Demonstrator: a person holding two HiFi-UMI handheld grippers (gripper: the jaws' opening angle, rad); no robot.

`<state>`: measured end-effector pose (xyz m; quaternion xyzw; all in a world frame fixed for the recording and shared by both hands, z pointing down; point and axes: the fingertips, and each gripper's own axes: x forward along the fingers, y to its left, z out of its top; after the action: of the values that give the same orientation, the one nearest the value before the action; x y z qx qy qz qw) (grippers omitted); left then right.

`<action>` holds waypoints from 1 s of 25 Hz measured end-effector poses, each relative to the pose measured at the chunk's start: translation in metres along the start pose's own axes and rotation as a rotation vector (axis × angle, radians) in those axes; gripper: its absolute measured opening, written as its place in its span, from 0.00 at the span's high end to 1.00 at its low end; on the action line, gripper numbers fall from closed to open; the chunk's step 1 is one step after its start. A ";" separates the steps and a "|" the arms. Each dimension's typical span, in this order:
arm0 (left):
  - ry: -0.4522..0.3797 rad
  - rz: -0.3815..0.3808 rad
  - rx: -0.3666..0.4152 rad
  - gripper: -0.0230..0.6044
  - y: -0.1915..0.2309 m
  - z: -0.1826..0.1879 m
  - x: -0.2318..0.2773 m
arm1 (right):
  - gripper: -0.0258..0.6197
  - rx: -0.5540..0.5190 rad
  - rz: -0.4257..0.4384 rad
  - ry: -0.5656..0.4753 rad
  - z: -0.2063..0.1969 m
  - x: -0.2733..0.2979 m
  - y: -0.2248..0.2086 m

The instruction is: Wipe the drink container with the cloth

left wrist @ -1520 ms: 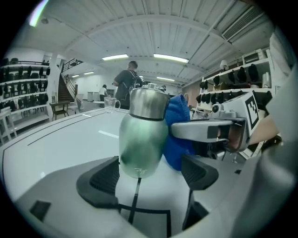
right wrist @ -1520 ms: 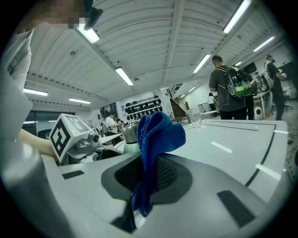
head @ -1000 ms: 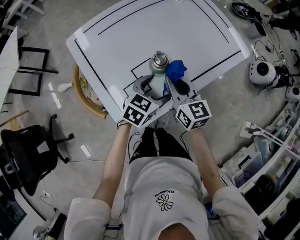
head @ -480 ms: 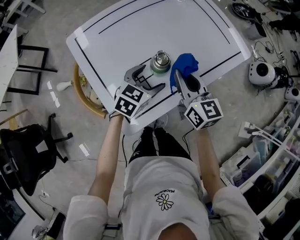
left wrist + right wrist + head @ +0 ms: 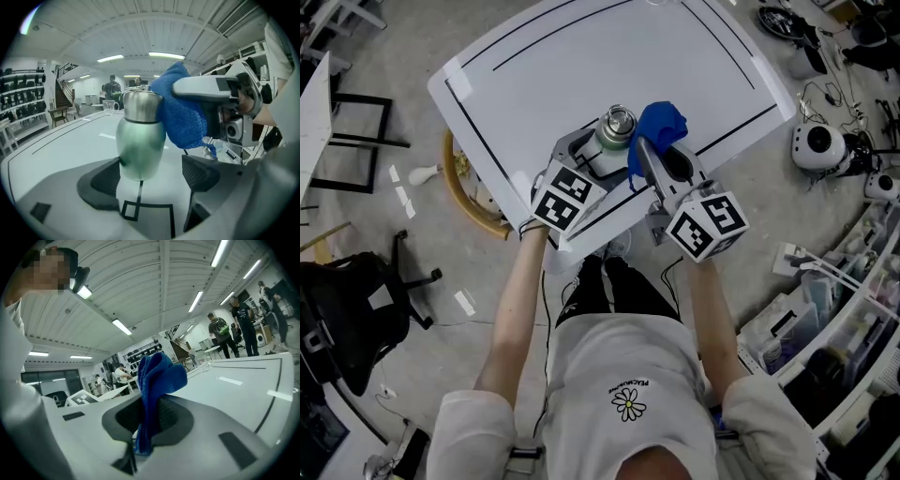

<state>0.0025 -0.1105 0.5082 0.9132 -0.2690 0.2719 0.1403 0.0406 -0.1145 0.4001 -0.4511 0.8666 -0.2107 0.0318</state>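
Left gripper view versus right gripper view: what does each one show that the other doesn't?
Only the left gripper view shows the green drink container, standing on the white table between the left tool's open jaws, with a gap at the right pad. Only the right gripper view shows the right tool's own jaws shut on the blue cloth. Both views show the cloth, the table and the ceiling lights overhead.

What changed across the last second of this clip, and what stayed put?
The right gripper swung the blue cloth off to the right, then back against the bottle. The left gripper shifted slightly left; its jaws stand open around the bottle. Unchanged: bottle upright on the table, cloth clamped in the right jaws.
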 end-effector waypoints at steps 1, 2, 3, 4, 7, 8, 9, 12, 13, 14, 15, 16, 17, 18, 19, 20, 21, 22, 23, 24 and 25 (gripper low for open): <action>-0.001 0.008 -0.013 0.33 -0.001 -0.001 -0.002 | 0.90 0.005 0.001 0.001 -0.001 -0.001 0.002; -0.002 0.012 -0.026 0.33 -0.003 -0.002 -0.004 | 0.90 0.009 0.002 0.002 -0.002 -0.002 0.005; -0.002 0.014 -0.035 0.33 -0.005 -0.003 -0.006 | 0.90 0.013 0.003 0.003 -0.003 -0.003 0.007; 0.000 0.014 -0.041 0.33 -0.008 -0.005 -0.009 | 0.90 0.016 0.006 0.003 -0.003 -0.004 0.010; 0.003 0.006 -0.060 0.33 -0.017 -0.008 -0.014 | 0.90 0.020 0.021 0.004 -0.004 -0.003 0.018; 0.000 0.002 -0.067 0.33 -0.020 -0.009 -0.015 | 0.90 0.019 0.025 0.004 -0.004 -0.003 0.020; -0.003 -0.003 -0.072 0.33 -0.024 -0.010 -0.016 | 0.90 0.017 0.028 0.004 -0.004 -0.003 0.022; -0.010 -0.019 -0.081 0.33 -0.032 -0.010 -0.016 | 0.90 0.015 0.030 0.006 -0.003 -0.003 0.024; -0.011 -0.025 -0.078 0.33 -0.033 -0.009 -0.016 | 0.90 0.012 0.027 0.006 -0.002 -0.003 0.024; -0.013 -0.029 -0.067 0.33 -0.034 -0.008 -0.016 | 0.90 0.009 0.023 0.005 -0.001 -0.004 0.023; -0.014 -0.029 -0.051 0.33 -0.031 -0.008 -0.016 | 0.90 0.007 0.021 0.004 -0.001 -0.004 0.022; -0.017 -0.024 -0.036 0.33 -0.026 -0.007 -0.017 | 0.90 0.006 0.020 0.004 -0.001 -0.004 0.022; -0.021 -0.017 -0.027 0.33 -0.018 -0.006 -0.017 | 0.90 0.003 0.021 0.005 -0.001 -0.003 0.022; -0.027 -0.012 -0.024 0.33 -0.010 -0.003 -0.016 | 0.90 -0.002 0.021 0.006 -0.001 -0.002 0.022; -0.032 -0.013 -0.024 0.33 -0.002 0.000 -0.014 | 0.90 -0.006 0.020 0.007 0.000 -0.001 0.022; -0.034 -0.019 -0.023 0.33 0.005 0.003 -0.011 | 0.90 -0.009 0.018 0.006 0.000 -0.001 0.022; -0.032 -0.027 -0.024 0.33 0.009 0.004 -0.007 | 0.90 -0.010 0.017 0.005 0.000 0.000 0.021; -0.031 -0.038 -0.027 0.33 0.011 0.006 -0.003 | 0.90 -0.011 0.016 0.005 0.000 0.001 0.021; -0.032 -0.050 -0.035 0.33 0.012 0.006 0.001 | 0.90 -0.012 0.017 0.005 0.001 0.002 0.021; -0.033 -0.062 -0.042 0.33 0.010 0.006 0.003 | 0.90 -0.018 0.018 0.006 0.001 0.003 0.020; -0.032 -0.070 -0.044 0.33 0.007 0.006 0.005 | 0.90 -0.027 0.017 0.006 0.002 0.005 0.019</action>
<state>0.0042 -0.1210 0.5068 0.9230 -0.2451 0.2463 0.1653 0.0239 -0.1093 0.3916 -0.4434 0.8733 -0.2002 0.0250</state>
